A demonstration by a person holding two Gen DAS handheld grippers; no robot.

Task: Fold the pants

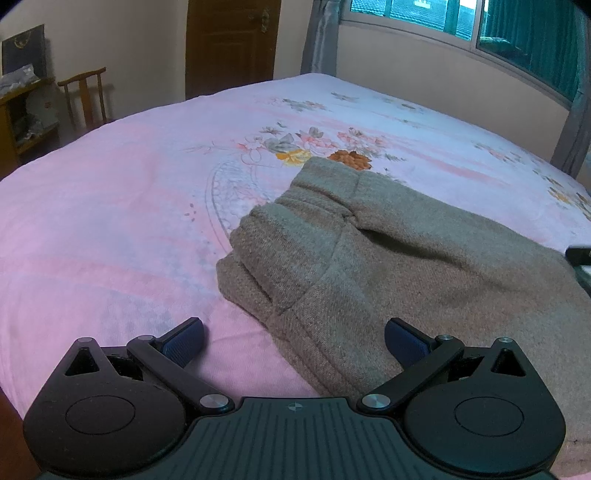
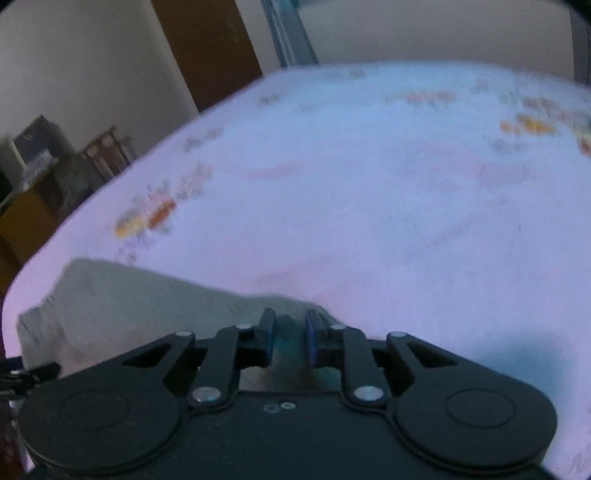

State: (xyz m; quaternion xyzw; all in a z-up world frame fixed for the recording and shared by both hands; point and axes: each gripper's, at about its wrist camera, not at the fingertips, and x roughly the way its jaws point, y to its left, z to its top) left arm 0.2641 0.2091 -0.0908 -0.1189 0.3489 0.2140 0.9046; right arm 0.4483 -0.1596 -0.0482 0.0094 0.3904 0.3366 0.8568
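Grey-brown knit pants (image 1: 369, 258) lie on the pink floral bed sheet (image 1: 129, 221), waistband toward the far side, legs running to the near right. My left gripper (image 1: 293, 338) is open and empty, just above the near edge of the pants, its right pad (image 1: 404, 341) over the fabric. In the blurred right wrist view the pants (image 2: 129, 306) lie at the lower left. My right gripper (image 2: 290, 338) has its jaws close together on a fold of the pants. A bit of the right gripper (image 1: 580, 258) shows at the right edge of the left wrist view.
The bed (image 2: 369, 184) stretches wide beyond the pants. A wooden chair (image 1: 86, 96) and a shelf unit (image 1: 22, 118) stand at the far left beside a brown door (image 1: 231, 44). A window with teal curtains (image 1: 517, 33) runs along the far right wall.
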